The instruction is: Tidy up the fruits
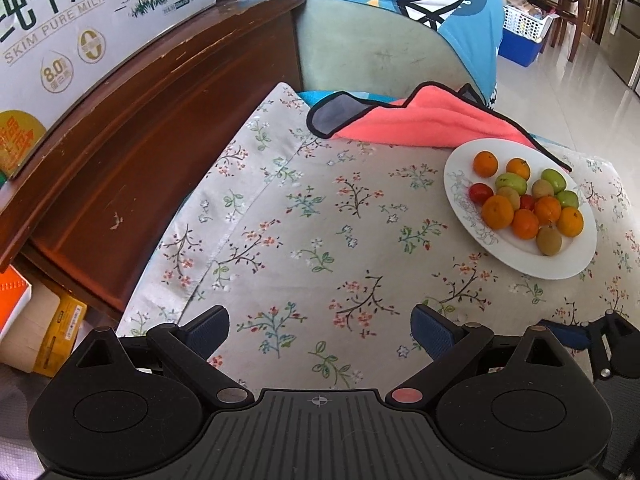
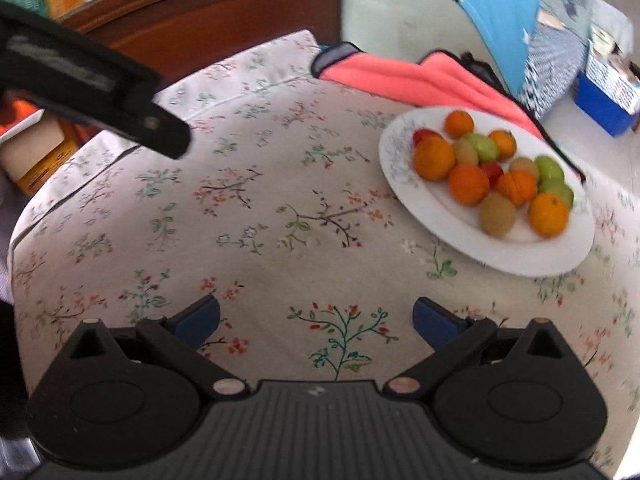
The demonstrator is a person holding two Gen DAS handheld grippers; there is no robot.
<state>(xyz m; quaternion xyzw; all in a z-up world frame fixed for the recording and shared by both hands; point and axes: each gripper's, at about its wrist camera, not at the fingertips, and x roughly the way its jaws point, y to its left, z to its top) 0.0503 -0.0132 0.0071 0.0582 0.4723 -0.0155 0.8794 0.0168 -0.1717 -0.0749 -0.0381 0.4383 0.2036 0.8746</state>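
Note:
A white plate point(image 1: 560, 264) holds several fruits: oranges point(image 1: 497, 211), green fruits point(image 1: 511, 181), brown kiwis point(image 1: 549, 241) and small red fruits point(image 1: 480, 193). It sits at the right on a floral cloth point(image 1: 320, 220). The plate point(image 2: 520, 260) and its oranges point(image 2: 434, 158) also show in the right wrist view. My left gripper point(image 1: 320, 332) is open and empty, above the cloth, left of and nearer than the plate. My right gripper point(image 2: 316, 320) is open and empty, nearer than the plate. Part of the left gripper point(image 2: 120, 92) shows at upper left in the right wrist view.
A pink and grey towel point(image 1: 420, 120) lies behind the plate. A dark wooden cabinet point(image 1: 140, 140) with a milk carton box point(image 1: 80, 32) stands at the left. A chair with a blue cover point(image 1: 380, 20) is behind. Boxes point(image 1: 48, 332) sit on the floor at left.

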